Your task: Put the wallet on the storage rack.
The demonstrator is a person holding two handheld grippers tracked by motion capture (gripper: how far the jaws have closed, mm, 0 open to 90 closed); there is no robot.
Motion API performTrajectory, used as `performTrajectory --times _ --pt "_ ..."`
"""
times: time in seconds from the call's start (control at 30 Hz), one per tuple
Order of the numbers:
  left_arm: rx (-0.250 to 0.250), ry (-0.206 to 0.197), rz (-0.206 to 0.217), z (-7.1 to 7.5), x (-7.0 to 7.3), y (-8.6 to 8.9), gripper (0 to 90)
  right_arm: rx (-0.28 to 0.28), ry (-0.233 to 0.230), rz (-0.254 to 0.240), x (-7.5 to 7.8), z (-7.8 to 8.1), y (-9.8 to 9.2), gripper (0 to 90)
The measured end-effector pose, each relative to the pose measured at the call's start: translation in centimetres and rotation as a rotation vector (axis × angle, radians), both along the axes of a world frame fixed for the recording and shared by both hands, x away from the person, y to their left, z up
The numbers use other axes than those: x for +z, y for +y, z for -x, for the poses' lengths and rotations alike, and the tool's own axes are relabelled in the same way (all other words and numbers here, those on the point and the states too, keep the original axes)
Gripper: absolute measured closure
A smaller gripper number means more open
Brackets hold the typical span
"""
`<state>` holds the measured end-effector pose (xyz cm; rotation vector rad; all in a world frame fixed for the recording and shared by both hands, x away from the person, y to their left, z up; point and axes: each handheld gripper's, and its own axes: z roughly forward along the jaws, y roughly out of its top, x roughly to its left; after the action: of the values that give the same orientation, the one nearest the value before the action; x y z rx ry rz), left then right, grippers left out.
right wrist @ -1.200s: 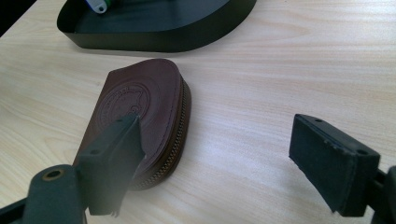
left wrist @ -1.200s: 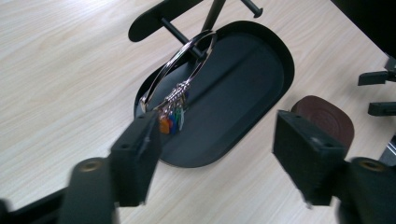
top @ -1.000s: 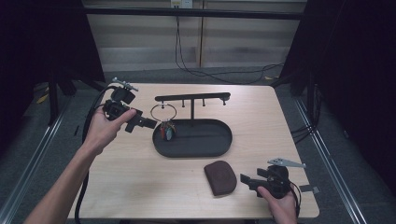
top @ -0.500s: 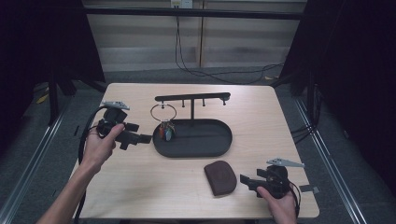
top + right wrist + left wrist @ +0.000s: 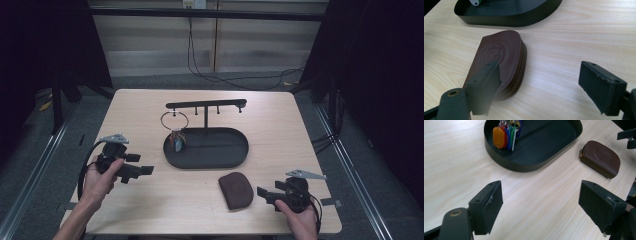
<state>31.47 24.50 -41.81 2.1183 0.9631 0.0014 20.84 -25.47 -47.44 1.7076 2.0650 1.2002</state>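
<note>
I see both grippers, left (image 5: 540,207) and right (image 5: 541,87), spread wide and empty, my right one's jaw covering part of the pouch (image 5: 499,60) near the bench's (image 5: 150,210) front edge.

Ahead of the left gripper (image 5: 540,200), beyond the gap between its fingers (image 5: 486,206), a black oval tray (image 5: 524,166) sits on the pale wooden table (image 5: 454,170). A bunch of coloured key tags (image 5: 505,135) hangs into the tray's end. They dangle from a key ring (image 5: 174,120) hooked on the tray's T-shaped stand (image 5: 206,105). A brown zipped leather pouch (image 5: 499,57) lies flat on the table, partly behind one finger (image 5: 482,87) of the right gripper (image 5: 539,85), with the tray farther off.
</note>
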Motion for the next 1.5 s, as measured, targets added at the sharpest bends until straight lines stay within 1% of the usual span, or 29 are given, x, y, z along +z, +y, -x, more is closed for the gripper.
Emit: performTrajectory --times 0.07,0.13,0.2,0.3,0.33,0.4,0.43,0.5,0.53,0.57,0.6,0.63,0.67,0.7,0.77,0.83,0.9,0.93,1.0,1.07,1.1,1.13,1.17,1.2,1.23,1.27,1.33,1.4,1.5 --pt "0.002 -0.008 0.004 0.6 -0.7 0.4 18.7 -0.003 0.003 0.001 0.0 0.0 0.0 17.6" --pt "0.014 0.018 0.047 1.1 -1.4 0.9 18.4 -0.004 0.003 0.004 0.0 0.0 0.0 17.8" --pt "0.015 0.029 0.049 1.6 -1.8 1.2 18.8 0.003 0.005 0.003 0.0 0.0 0.0 18.8" --pt "0.032 0.027 0.064 2.6 -2.1 1.5 19.3 0.013 0.008 0.004 0.0 0.0 0.1 19.4" --pt "0.047 0.016 0.07 3.1 -2.3 1.7 19.5 0.011 0.011 0.002 0.0 0.1 0.1 19.5" --pt "0.07 0.029 0.096 4.0 -3.0 2.0 19.5 0.032 -0.002 -0.016 0.1 0.1 0.0 17.8" --pt "0.065 0.041 0.101 4.4 -3.3 2.1 19.5 0.039 -0.015 -0.015 0.2 0.2 0.0 18.0" --pt "0.062 0.041 0.105 5.3 -3.7 2.3 19.8 0.039 -0.014 -0.011 0.2 0.1 0.0 18.0" --pt "0.061 0.051 0.11 5.7 -3.9 2.5 19.8 0.046 -0.016 -0.015 0.2 0.1 0.0 18.1" --pt "0.064 0.048 0.108 6.2 -4.0 2.7 19.9 0.039 -0.014 -0.008 0.3 0.1 0.1 18.2" --pt "0.064 0.042 0.093 6.5 -4.1 2.8 20.3 0.04 -0.017 -0.004 0.4 0.1 0.2 18.4" --pt "0.067 0.031 0.084 6.9 -4.2 3.0 20.3 0.038 -0.015 -0.015 0.5 0.1 0.2 19.9" --pt "0.074 0.021 0.087 7.2 -4.2 3.1 20.3 0.03 -0.013 -0.018 0.6 -0.1 0.2 23.3" --pt "0.089 0.021 0.105 7.6 -4.4 3.2 20.3 0.022 -0.014 -0.022 0.8 -0.3 0.3 25.6" --pt "0.089 0.016 0.098 7.8 -4.5 3.3 21.0 0.025 -0.025 -0.034 1.1 -0.8 0.5 26.6" --pt "0.109 0.022 0.089 8.0 -4.7 3.0 23.9 0.033 -0.03 -0.033 1.4 -0.9 0.8 29.5" --pt "0.121 0.035 0.061 8.1 -4.9 2.8 25.6 0.04 -0.04 -0.016 1.7 -1.0 1.1 31.2" --pt "0.123 0.04 0.057 8.2 -5.1 2.8 25.9 0.041 -0.047 -0.006 1.9 -1.0 1.2 32.3" --pt "0.101 0.053 0.045 8.2 -5.2 2.5 25.9 0.042 -0.059 0.005 2.4 -1.0 1.4 35.4" --pt "0.097 0.048 0.039 8.2 -5.2 2.4 25.2 0.049 -0.062 0.012 2.9 -1.2 1.5 36.8" --pt "0.09 0.044 0.036 8.1 -5.1 2.4 25.0 0.052 -0.056 0.005 3.1 -1.4 1.6 36.9" --pt "0.096 0.041 0.022 8.2 -5.2 2.4 25.0 0.057 -0.035 -0.009 3.3 -1.7 1.7 37.8" --pt "0.09 0.044 0.02 8.2 -5.2 2.3 25.1 0.072 -0.013 -0.008 3.5 -2.1 1.9 38.9" --pt "0.089 0.046 0.022 8.2 -5.2 2.3 25.1 0.072 0.007 0.008 3.6 -2.3 2.1 39.0" --pt "0.084 0.046 0.024 8.2 -5.2 2.4 25.0 0.086 0.028 0.041 3.8 -2.6 2.4 38.9" --pt "0.081 0.045 0.028 8.2 -5.1 2.4 24.6 0.104 0.054 0.061 4.0 -2.9 2.7 38.9" --pt "0.073 0.039 0.032 8.1 -5.1 2.4 24.2 0.115 0.102 0.078 4.7 -3.5 3.3 39.3" --pt "0.067 0.039 0.031 8.2 -5.1 2.4 24.2 0.135 0.122 0.094 5.1 -3.9 3.9 39.7" --pt "0.057 0.038 0.02 8.3 -5.0 2.3 26.5 0.188 0.193 0.136 5.1 -4.6 5.0 37.7"
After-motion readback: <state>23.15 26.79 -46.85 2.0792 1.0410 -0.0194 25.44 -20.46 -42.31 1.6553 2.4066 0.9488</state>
